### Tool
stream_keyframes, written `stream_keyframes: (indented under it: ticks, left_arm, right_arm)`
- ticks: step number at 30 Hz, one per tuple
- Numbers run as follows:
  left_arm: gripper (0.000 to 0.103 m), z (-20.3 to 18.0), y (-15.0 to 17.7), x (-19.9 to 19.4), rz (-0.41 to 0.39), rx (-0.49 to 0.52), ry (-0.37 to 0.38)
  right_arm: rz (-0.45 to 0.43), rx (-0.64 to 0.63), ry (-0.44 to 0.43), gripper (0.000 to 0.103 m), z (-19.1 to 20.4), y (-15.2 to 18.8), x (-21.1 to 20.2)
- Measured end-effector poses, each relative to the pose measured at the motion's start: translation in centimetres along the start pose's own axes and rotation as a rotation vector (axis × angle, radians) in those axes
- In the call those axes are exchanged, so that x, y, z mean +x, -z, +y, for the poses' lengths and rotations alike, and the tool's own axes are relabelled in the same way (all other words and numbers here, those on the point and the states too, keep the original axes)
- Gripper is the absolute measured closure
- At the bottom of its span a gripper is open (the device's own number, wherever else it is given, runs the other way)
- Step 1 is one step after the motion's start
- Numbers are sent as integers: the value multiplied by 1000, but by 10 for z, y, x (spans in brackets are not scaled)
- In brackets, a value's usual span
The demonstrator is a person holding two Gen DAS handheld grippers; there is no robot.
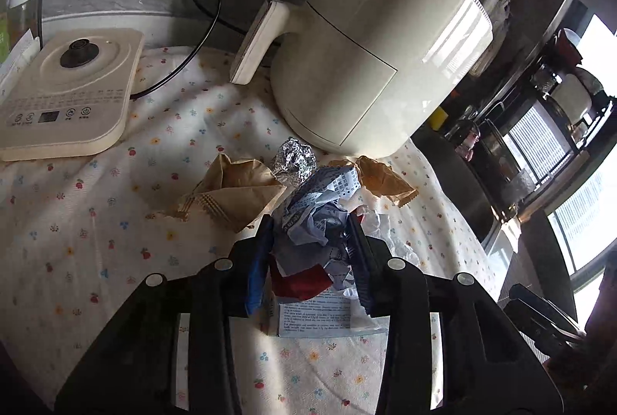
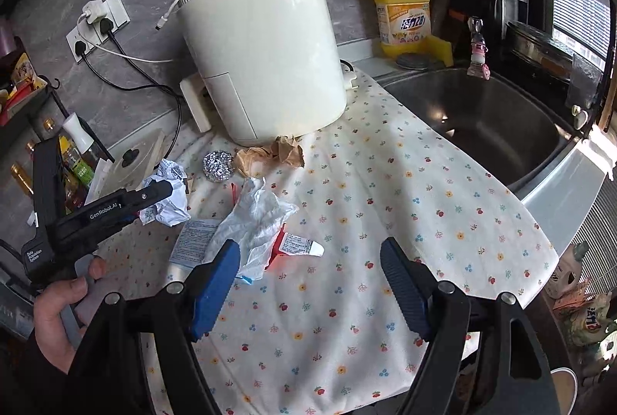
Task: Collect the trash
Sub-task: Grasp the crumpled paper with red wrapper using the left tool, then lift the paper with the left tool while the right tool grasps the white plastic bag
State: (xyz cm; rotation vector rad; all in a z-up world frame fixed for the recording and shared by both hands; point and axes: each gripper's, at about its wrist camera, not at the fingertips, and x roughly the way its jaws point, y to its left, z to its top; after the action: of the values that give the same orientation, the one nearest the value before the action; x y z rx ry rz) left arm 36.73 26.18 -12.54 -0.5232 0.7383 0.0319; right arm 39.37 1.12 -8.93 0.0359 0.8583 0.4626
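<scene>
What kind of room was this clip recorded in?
Most likely a home kitchen. A steel sink is set into the counter, a yellow pump bottle of dish detergent stands behind it, and a cream countertop appliance, probably an air fryer, sits on the flowered cloth with its cord running toward wall sockets.

Stood on a flowered cloth [image 2: 385, 191] over the bench: a cream air fryer [image 2: 262, 52], upright, close to the grey wall. Beside it lay a cream kettle base [image 1: 65, 95] with a black cord [image 1: 200, 10]. Sat behind a steel sink [image 2: 482, 122]: a yellow detergent bottle [image 2: 403, 17]. Hung plugged into wall sockets [image 2: 98, 25]: black and white cables.
</scene>
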Motion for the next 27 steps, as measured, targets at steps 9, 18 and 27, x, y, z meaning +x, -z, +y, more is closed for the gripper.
stream_keyframes:
  ticks: [9, 18, 27]
  left_arm:
    - [65, 50, 26, -60, -53, -88, -95]
    - [65, 94, 60, -124, -111, -194, -226]
    - [65, 121, 93, -163, -151, -294, -306]
  right_arm:
    - [87, -140, -107, 36, 55, 0, 49]
    - [144, -187, -113, 43, 72, -2, 96]
    - [175, -221, -68, 60, 68, 1, 116]
